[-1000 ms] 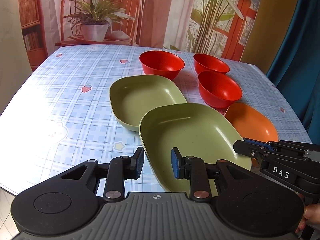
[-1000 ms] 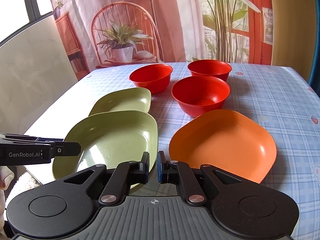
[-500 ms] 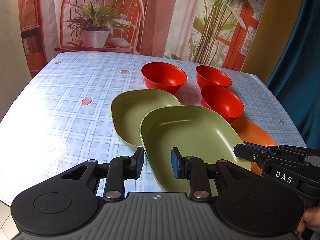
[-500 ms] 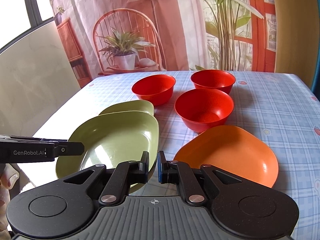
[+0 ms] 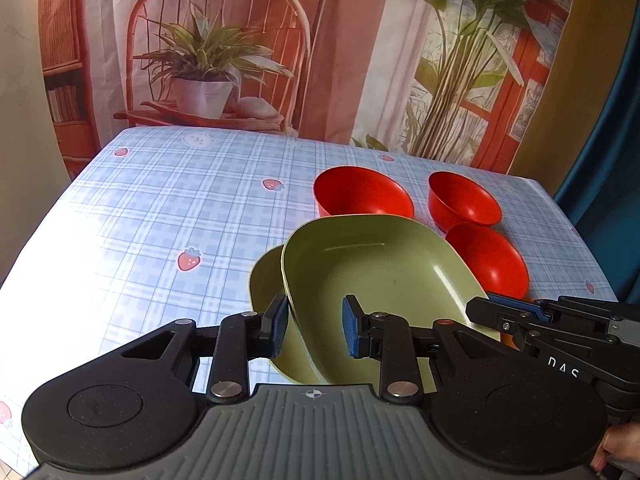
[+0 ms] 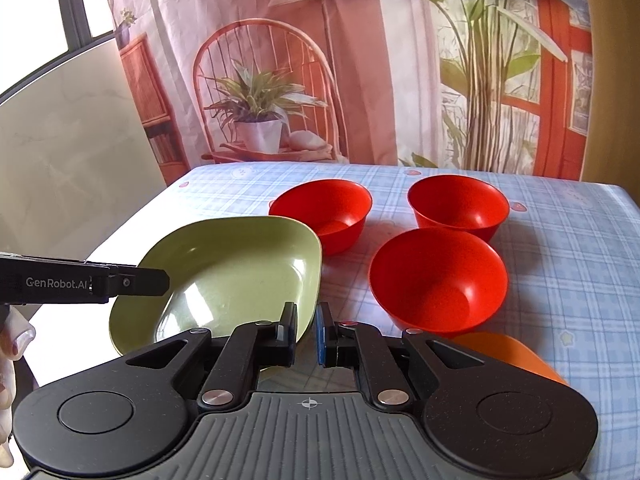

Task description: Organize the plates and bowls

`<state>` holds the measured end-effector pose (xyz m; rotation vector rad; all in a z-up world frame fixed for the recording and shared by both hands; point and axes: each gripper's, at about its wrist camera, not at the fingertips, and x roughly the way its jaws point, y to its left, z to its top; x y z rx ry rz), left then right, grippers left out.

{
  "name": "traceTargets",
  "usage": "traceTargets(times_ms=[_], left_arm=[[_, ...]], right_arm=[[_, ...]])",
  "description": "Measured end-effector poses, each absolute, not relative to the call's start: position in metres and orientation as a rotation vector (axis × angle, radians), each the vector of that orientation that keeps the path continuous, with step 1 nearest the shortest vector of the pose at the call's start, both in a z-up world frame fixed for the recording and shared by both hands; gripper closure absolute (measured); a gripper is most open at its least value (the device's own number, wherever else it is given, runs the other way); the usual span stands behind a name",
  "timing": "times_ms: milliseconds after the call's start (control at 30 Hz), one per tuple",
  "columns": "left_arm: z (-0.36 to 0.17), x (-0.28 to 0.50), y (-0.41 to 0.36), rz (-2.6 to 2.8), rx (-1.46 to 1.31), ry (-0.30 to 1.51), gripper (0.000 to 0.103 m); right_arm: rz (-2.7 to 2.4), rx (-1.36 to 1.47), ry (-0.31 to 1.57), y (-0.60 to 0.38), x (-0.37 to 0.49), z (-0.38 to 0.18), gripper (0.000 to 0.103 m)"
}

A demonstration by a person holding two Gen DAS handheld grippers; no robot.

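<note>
A green plate (image 5: 380,276) is lifted and tilted above a second green plate (image 5: 264,280), of which only the left edge shows. My right gripper (image 6: 307,334) is shut on the lifted plate's (image 6: 236,272) right rim. My left gripper (image 5: 314,326) is open, with the plate's near rim between its fingers. Three red bowls (image 6: 324,216) (image 6: 458,206) (image 6: 438,276) stand behind and to the right. An orange plate (image 6: 508,354) lies at the near right, mostly hidden by my right gripper.
The table (image 5: 152,216) has a blue checked cloth with strawberry prints. Its left edge and near corner are close to my left gripper. A printed backdrop (image 5: 320,48) hangs behind the table, and a blue curtain (image 5: 608,184) is at the right.
The near green plate has risen and moved over the far green plate, now covering most of it. Both grippers have moved up and forward with it.
</note>
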<state>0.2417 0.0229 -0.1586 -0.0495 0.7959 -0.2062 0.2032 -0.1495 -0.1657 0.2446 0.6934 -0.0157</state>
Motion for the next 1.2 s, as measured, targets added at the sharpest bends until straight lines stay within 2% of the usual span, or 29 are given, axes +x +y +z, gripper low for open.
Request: traceTargets(times_ms=[467, 967, 1100, 1200], left_arm=[[-0.187, 0.267, 0.029, -0.174, 0.038, 0.837, 0.073], [-0.196, 0.269, 0.03, -0.159, 0.041, 0.853, 0.073], [-0.195, 0.27, 0.03, -0.154, 0.028, 0.848, 0.069], [-0.189, 0.27, 0.03, -0.139, 0.035, 0.826, 0.06]], right_arm=[[0.001, 0.183, 0.766, -0.138, 0.247, -0.203, 0.095], [-0.006, 0.13, 0.787, -0.132, 0.251, -0.206, 0.095], [-0.013, 0.13, 0.791, -0.132, 0.251, -0.205, 0.093], [-0.017, 0.133, 0.782, -0.134, 0.249, -0.201, 0.092]])
